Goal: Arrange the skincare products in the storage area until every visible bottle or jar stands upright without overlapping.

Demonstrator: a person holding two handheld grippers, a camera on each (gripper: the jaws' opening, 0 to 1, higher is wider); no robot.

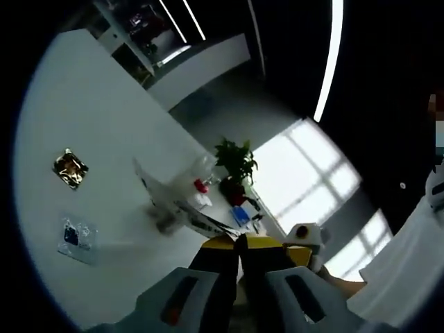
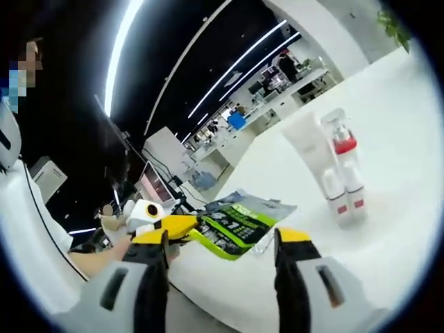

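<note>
Right gripper view, lower frame: right gripper, jaws spread wide, holding nothing. Right of centre: spray bottle with red collar, upright on the white table, touching a white tube behind it. Centre: green sachet, flat beside the left gripper.

Left gripper view, lower centre: its jaws stand pressed together; whether anything sits between them cannot be told. The products cluster mid-frame, blurred.

Risk, judged: the bottles stand crowded, so a wide-open approach could clip the tube and topple both.
</note>
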